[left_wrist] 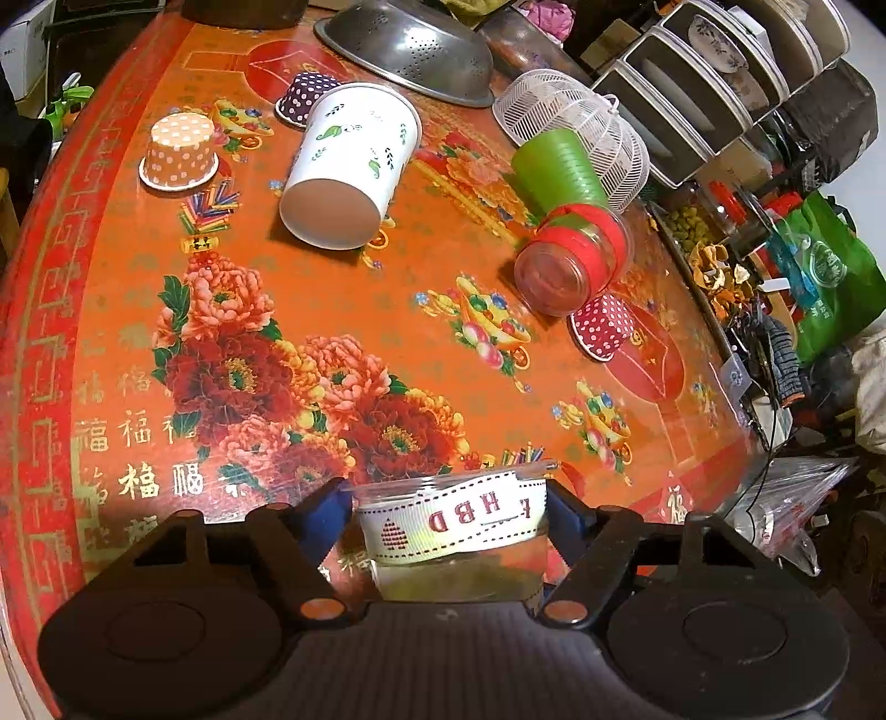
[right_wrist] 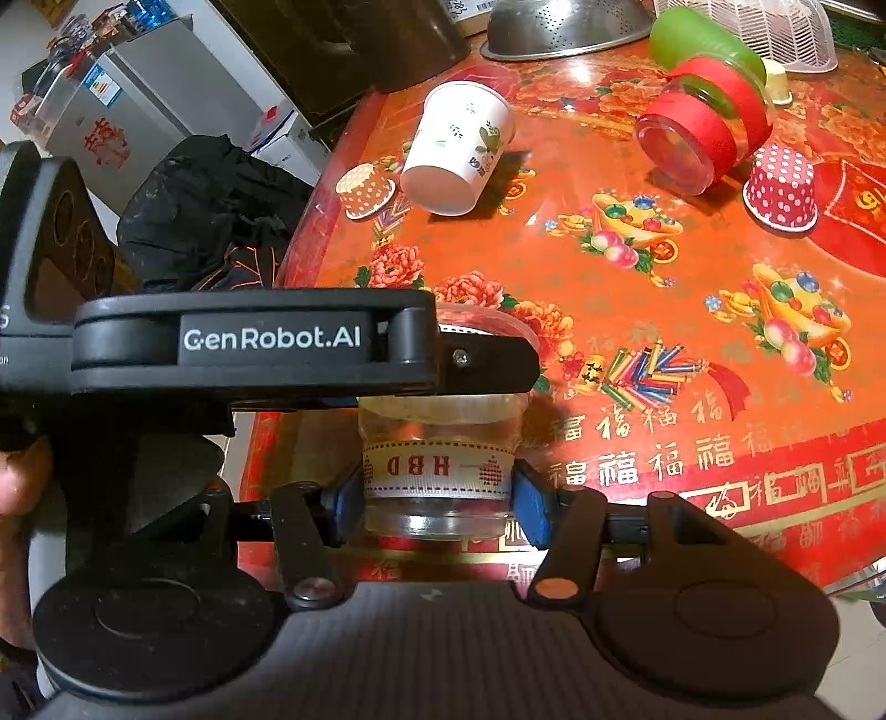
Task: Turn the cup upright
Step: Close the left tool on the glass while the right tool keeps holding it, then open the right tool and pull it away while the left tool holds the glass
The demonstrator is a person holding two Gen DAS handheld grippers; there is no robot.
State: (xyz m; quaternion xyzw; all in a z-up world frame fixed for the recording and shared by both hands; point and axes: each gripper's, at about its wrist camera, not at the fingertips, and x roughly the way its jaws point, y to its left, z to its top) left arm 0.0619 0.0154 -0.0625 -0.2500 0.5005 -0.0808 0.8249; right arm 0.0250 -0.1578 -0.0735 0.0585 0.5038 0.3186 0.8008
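Note:
A clear plastic cup with a white "HBD" ribbon [right_wrist: 437, 471] stands at the near table edge, mouth up. My right gripper [right_wrist: 437, 498] is shut on its lower band, blue pads touching both sides. My left gripper [left_wrist: 448, 515] is shut on the same cup [left_wrist: 448, 520] near its rim; in the right wrist view its black finger [right_wrist: 476, 360] crosses above the ribbon. A white leaf-print paper cup [left_wrist: 349, 166] lies on its side. A clear cup with red bands [left_wrist: 570, 260] lies on its side, nested with a green cup [left_wrist: 554, 166].
Polka-dot paper cups stand mouth down: orange [left_wrist: 180, 152], purple [left_wrist: 304, 97], red [left_wrist: 603, 327]. A steel colander [left_wrist: 410, 50] and a white mesh cover [left_wrist: 576, 127] sit at the back. A dish rack [left_wrist: 720, 83] and bags crowd the right. The floral tablecloth [left_wrist: 332, 310] spans the middle.

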